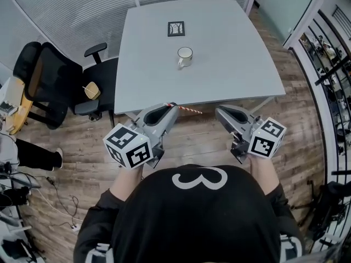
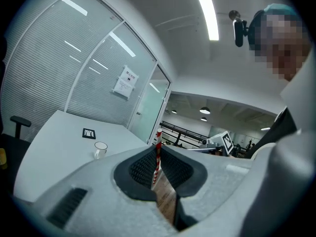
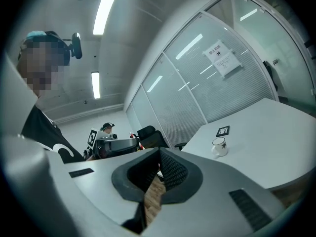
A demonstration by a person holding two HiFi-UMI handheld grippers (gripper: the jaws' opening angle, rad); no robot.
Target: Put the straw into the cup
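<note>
Head view. My left gripper [image 1: 171, 107] and right gripper [image 1: 219, 112] were held level in front of my body, over the wooden floor [image 1: 208, 141] and just short of the near edge of the table [image 1: 236, 81]. Each carried its marker cube at the rear.

Left jaws: narrow, closed on a red-and-white striped paper straw [image 1: 189, 110]. The pads pinched the straw close to one end. Its free length jutted past the jaw tips towards my right gripper, above the floor and apart from the table.

Right jaws: brought together at the tips, with nothing between the pads; only floor showed through the slit behind them.

The white enamel cup [image 1: 185, 56] stood upright and empty-looking near the middle of the table, well apart from the straw, with its handle turned towards the near left corner. A small black-framed marker card [image 1: 176, 29] lay flat beyond it, near the far edge. A black office chair [image 1: 52, 75] stood off the left edge of the table.
</note>
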